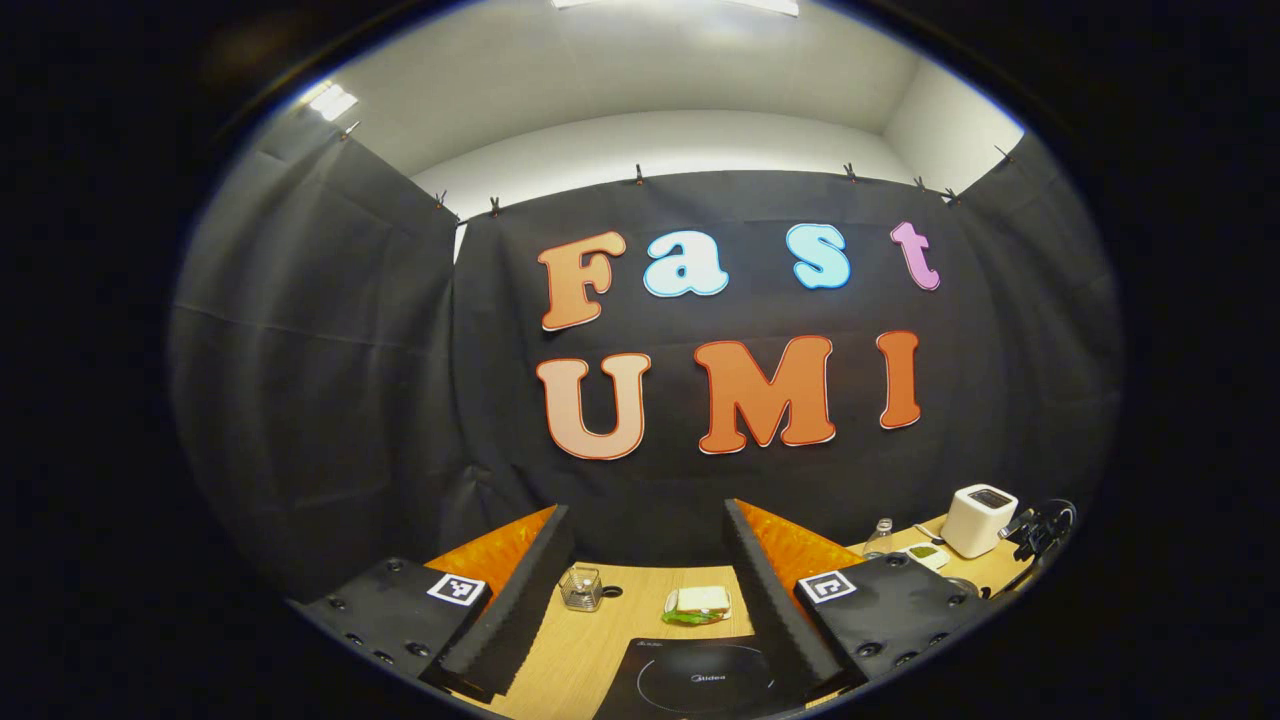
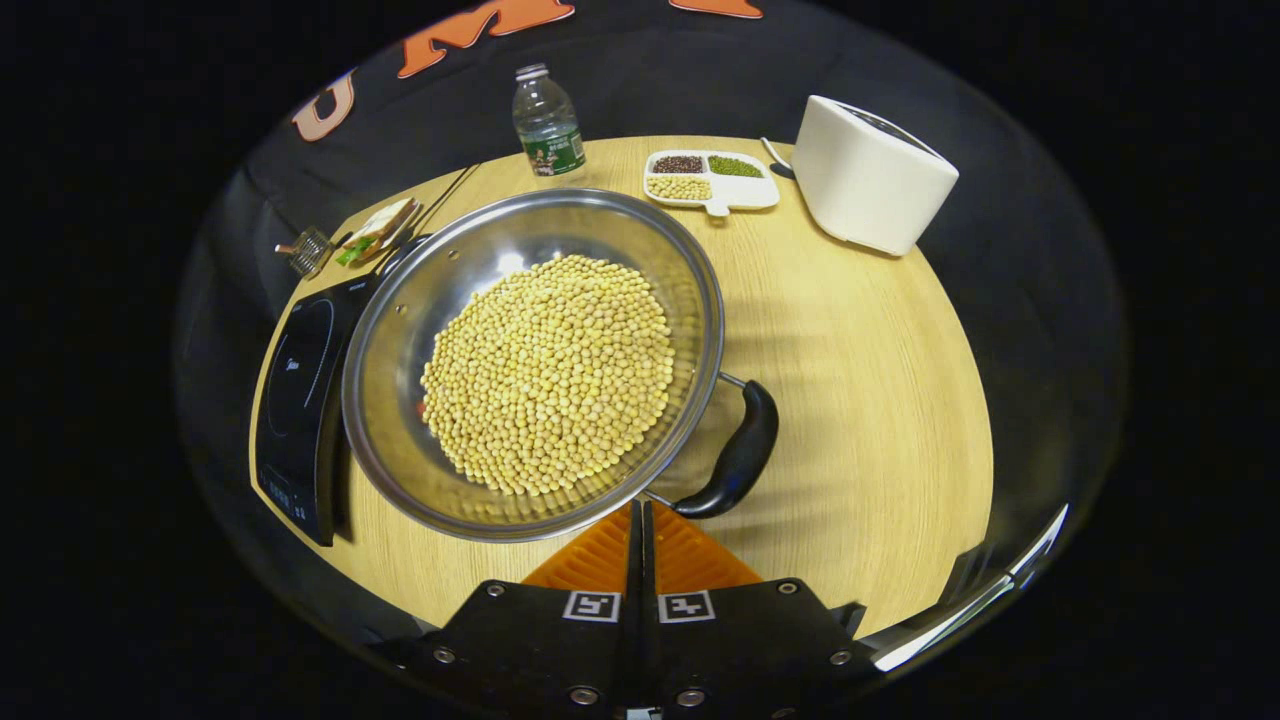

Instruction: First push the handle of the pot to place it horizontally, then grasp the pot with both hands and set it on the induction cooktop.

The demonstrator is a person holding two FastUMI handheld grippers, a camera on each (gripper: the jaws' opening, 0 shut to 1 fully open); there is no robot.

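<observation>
Right gripper (image 2: 640, 520): jaws pressed together with nothing between them, poised low over the tabletop (image 2: 880, 400), tip just beside the near rim of the pot (image 2: 530, 360) and the near end of the pot handle (image 2: 735, 455).
Pot handle: black grip on the pot's right side, lying at a slant, its lower end toward the gripper; not yet horizontal, by my reading.
Step in hand: pushing the handle round. The closed tip should meet the grip near its free end and sweep sideways, low and slow, so the pot turns in place rather than slides or tips its beans.
Pot: wide steel pan heaped with yellow beans, standing on the tabletop, left edge just overlapping the induction cooktop (image 2: 295, 400), not yet seated on it.
Left gripper (image 1: 645, 560): jaws spread wide, holding nothing, raised and aimed nearly level at the booth wall, with the cooktop below its fingers.
Farther back: sandwich (image 2: 375, 230), bottle (image 2: 547, 125), 3-compartment tray (image 2: 712, 178) of grains, white toaster (image 2: 870, 175).
</observation>
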